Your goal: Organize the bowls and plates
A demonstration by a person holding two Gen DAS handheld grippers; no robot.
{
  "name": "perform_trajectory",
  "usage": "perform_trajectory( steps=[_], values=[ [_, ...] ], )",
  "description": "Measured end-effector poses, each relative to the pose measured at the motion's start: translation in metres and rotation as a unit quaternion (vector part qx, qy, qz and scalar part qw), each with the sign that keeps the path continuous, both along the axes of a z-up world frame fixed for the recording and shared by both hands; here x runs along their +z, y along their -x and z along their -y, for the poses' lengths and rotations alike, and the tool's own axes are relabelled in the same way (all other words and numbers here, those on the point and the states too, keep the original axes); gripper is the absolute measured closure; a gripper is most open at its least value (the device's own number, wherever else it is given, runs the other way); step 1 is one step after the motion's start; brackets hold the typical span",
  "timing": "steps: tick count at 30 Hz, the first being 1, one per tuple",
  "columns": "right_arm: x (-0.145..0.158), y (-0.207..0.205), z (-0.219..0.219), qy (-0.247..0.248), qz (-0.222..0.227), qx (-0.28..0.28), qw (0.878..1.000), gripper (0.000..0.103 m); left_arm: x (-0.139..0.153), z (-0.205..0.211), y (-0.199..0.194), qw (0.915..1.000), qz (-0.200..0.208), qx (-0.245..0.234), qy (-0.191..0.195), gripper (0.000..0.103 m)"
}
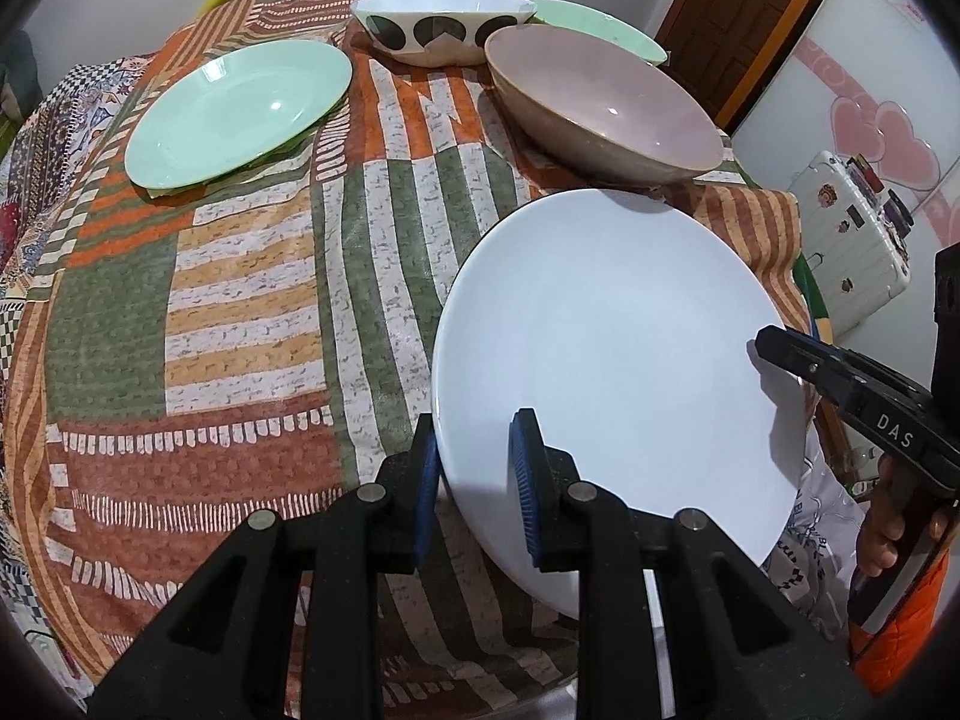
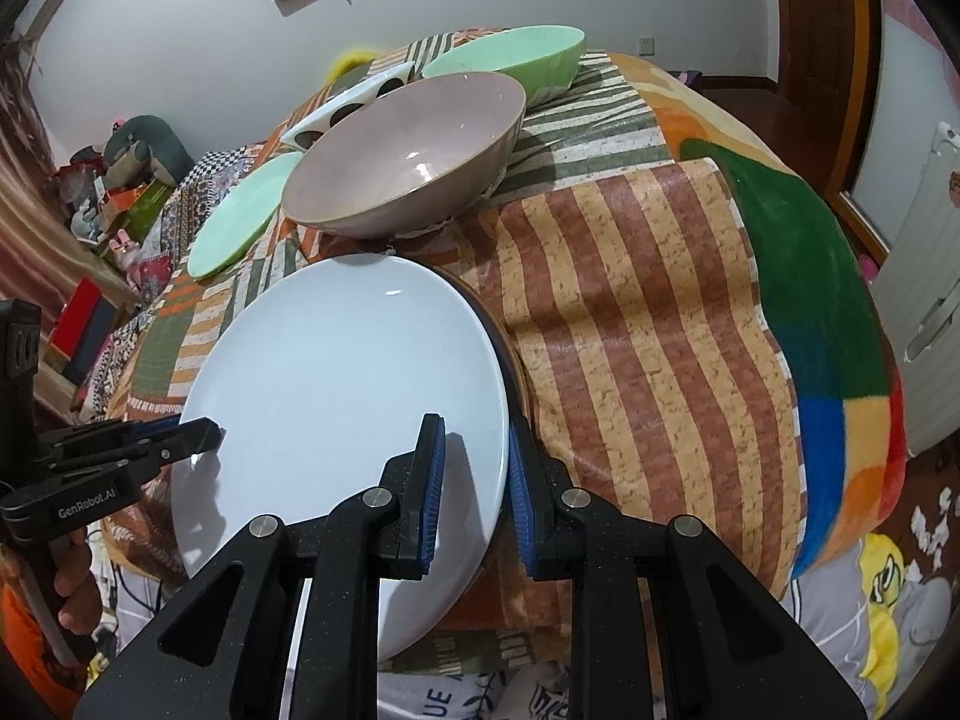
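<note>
White plate point(image 1: 606, 360): near edge of the table, in front of the pinkish bowl point(image 1: 606, 108), held by me at two opposite rims.
Left gripper point(image 1: 474, 486): my pads are pinched onto the plate's left rim, one above and one under it.
Right gripper point(image 2: 477, 492): nearly fully closed, clamped on the right rim.
Tilt: the plate is round, so it has no long axis; its face points up and leans towards my left, with the right rim higher.
Step in hand: I judge I am carrying it to stack on another plate.
Doing it well: keep both hands level and moving together, and clear the bowl.
Beyond: green plate point(image 1: 240, 114) far left, spotted bowl point(image 1: 441, 27) and green bowl point(image 2: 510, 57) at the back, all on the striped cloth point(image 1: 252, 312).
</note>
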State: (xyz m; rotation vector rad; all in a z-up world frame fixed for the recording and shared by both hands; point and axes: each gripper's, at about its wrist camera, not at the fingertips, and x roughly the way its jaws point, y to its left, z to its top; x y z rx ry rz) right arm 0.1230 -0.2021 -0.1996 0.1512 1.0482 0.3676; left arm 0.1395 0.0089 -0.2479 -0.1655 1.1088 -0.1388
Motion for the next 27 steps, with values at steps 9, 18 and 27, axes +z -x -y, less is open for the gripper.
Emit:
perform_trajectory(
  steps=[9, 18, 27],
  values=[
    [0.001, -0.003, -0.006, 0.022, 0.014, 0.002, 1.0, 0.081, -0.002, 0.003, -0.005, 1.0, 0.003, 0.002, -0.006, 0.079],
    [0.007, 0.0, -0.018, 0.065, 0.031, 0.01, 0.997, 0.06, 0.007, 0.0, -0.002, 0.9999, 0.014, 0.006, -0.005, 0.073],
    [0.045, 0.008, -0.025, 0.057, 0.078, 0.01, 0.995, 0.053, 0.055, -0.035, 0.017, 0.9959, 0.082, 0.036, -0.013, 0.056]
  ],
)
